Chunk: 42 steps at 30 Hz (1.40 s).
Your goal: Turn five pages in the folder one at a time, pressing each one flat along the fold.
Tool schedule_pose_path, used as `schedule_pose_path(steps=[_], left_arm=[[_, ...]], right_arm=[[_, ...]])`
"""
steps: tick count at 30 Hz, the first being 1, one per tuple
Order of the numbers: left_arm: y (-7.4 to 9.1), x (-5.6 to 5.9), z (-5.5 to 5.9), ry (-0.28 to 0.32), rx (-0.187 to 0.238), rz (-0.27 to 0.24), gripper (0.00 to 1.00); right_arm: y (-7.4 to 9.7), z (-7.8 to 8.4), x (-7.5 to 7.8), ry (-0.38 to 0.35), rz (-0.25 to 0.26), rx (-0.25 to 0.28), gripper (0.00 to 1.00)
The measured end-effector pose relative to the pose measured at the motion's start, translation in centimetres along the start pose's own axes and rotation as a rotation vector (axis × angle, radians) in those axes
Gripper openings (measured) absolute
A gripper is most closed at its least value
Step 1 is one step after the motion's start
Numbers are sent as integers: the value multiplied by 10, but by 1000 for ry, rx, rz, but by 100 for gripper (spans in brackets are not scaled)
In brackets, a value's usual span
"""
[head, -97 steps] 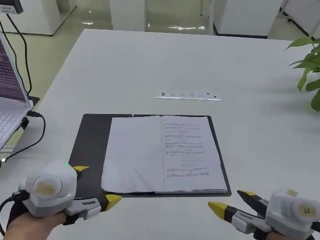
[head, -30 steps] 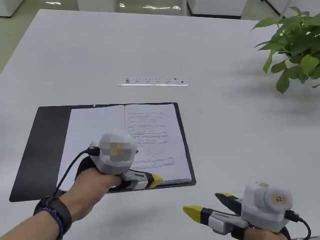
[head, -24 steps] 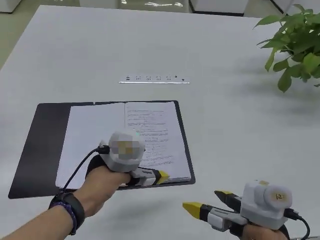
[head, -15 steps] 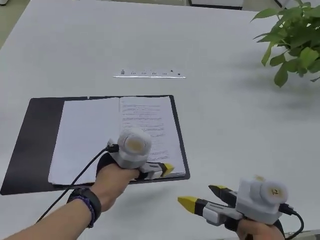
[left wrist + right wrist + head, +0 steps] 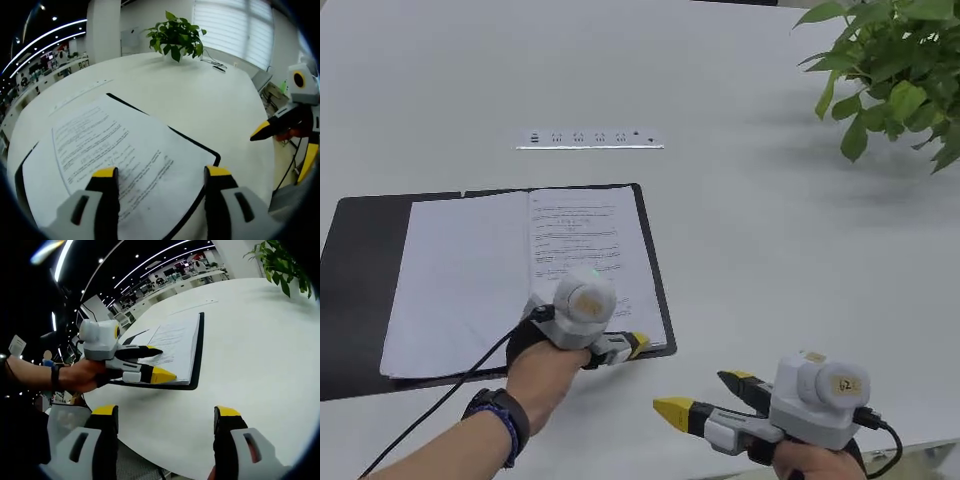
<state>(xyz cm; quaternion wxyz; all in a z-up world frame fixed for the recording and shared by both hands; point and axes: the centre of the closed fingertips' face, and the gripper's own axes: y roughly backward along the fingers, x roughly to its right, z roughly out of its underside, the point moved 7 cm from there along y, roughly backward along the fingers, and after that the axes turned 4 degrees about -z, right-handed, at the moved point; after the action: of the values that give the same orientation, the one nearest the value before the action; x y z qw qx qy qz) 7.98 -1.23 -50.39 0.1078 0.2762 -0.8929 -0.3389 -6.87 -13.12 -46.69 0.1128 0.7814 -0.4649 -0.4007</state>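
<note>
A black folder [image 5: 350, 230] lies open on the white table, with a blank sheet [image 5: 460, 280] on its left and a printed page [image 5: 580, 240] on its right. My left gripper [image 5: 625, 345] hovers open at the printed page's [image 5: 110, 145] near right corner, its jaws [image 5: 161, 172] spread over the paper and gripping nothing. My right gripper [image 5: 705, 395] is open and empty, off the folder to the front right. From its own view, the right gripper [image 5: 166, 411] faces the left gripper [image 5: 164, 363] and the folder's edge [image 5: 199, 345].
A white power strip [image 5: 588, 138] lies on the table beyond the folder. A green potted plant [image 5: 890, 80] stands at the far right. A cable trails from the left gripper along the person's arm. The table's front edge is close below the right gripper.
My left gripper has crossed from the folder's near left corner to the printed page's near right corner. The right gripper has stayed front right. The head camera has shifted.
</note>
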Motion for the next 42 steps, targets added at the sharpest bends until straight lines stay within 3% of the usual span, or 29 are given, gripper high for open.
schedule_pose_path(steps=[9, 16, 19, 24, 27, 31, 36, 42], left_arm=[[-2, -2, 1, 12, 28, -54, 63], [0, -16, -1, 36, 26, -52, 50], [1, -19, -1, 38, 31, -45, 46], [2, -22, 0, 53, 31, -41, 41], [1, -22, 0, 56, 31, -39, 41], [2, -23, 0, 63, 30, -41, 40], [5, -25, 2, 94, 35, -43, 36], [9, -26, 3, 108, 18, -45, 34]], right_arm=[[-5, -2, 2, -6, -1, 0, 75], [-15, -22, 6, 1, -15, 38, 72], [-23, -35, 7, 7, -24, 57, 69], [-41, -70, 12, 4, -75, 130, 64], [-52, -91, 21, -3, -80, 162, 62], [-65, -113, 28, -55, -102, 223, 59], [-85, -120, 33, -99, -116, 228, 54], [-111, -118, 30, -138, -131, 193, 51]])
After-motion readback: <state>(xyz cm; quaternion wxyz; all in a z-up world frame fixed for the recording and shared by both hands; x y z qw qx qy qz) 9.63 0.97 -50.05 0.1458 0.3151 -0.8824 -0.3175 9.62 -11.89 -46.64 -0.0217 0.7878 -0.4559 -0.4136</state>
